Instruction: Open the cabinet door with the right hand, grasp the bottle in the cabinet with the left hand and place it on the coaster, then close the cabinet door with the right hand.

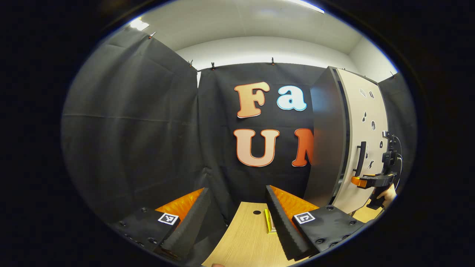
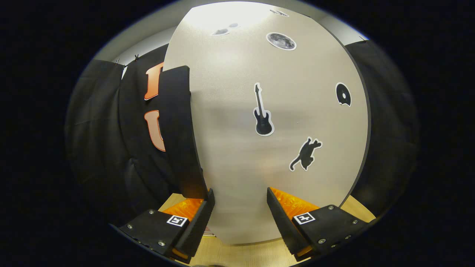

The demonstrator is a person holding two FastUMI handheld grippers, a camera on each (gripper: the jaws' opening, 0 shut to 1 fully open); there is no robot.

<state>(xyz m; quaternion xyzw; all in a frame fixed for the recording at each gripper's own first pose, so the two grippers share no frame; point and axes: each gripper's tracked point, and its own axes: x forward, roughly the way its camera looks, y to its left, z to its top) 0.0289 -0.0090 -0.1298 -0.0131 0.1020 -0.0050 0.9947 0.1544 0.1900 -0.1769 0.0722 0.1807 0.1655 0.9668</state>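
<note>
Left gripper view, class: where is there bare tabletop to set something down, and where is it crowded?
Bare wood lies on the table between the left gripper fingers, bordered by the yellow block. Rightward it is crowded: the cabinet, the right gripper by the door handle.

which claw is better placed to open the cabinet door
The right claw: in the left gripper view it is up against the closed cabinet door, just below the handle. The left claw hangs open over the table, away from the door.

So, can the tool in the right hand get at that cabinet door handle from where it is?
Probably yes. The right tool sits just beside the lower end of the handle on the cabinet door, with nothing between them, and its fingers stand apart.
</note>
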